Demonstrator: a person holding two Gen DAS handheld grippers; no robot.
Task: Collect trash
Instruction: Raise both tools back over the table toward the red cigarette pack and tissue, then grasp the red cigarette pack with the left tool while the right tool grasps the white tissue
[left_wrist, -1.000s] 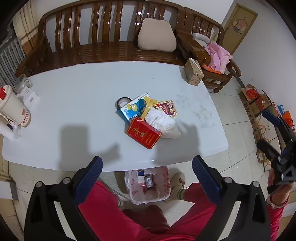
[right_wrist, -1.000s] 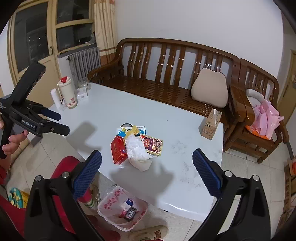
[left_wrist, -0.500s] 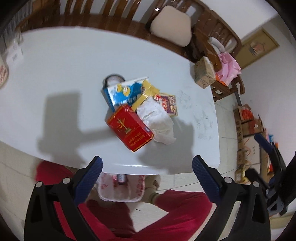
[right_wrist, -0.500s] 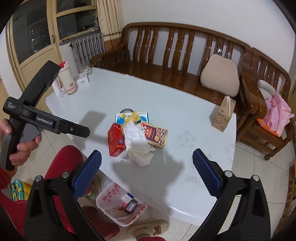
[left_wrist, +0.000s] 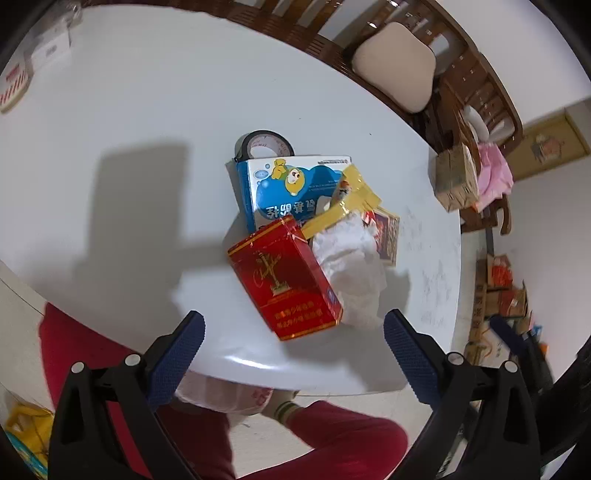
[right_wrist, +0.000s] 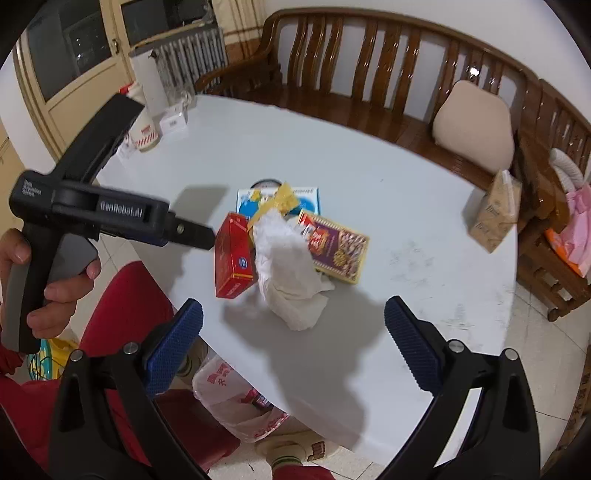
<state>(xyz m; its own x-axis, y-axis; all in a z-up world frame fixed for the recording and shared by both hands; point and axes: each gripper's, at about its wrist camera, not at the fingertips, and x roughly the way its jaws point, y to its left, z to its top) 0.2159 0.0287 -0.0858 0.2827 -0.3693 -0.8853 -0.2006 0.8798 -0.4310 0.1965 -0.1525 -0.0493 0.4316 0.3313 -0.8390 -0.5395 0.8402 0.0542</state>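
A pile of trash lies mid-table: a red cigarette box, a crumpled white tissue, a blue and white carton, a yellow wrapper, a purple and yellow packet and a tape roll. My left gripper is open and empty, just above and short of the red box; it also shows in the right wrist view. My right gripper is open and empty, near the tissue. A white plastic trash bag sits on the floor under the table's front edge.
A brown paper carton stands at the table's right edge. A cup and small white boxes stand at the far left corner. A wooden bench with a beige cushion runs behind the white table. The person's red-clad legs are below.
Both grippers have moved closer to the trash pile. The left gripper has dropped down toward the red box, which now looms larger in its view. Both stay open.
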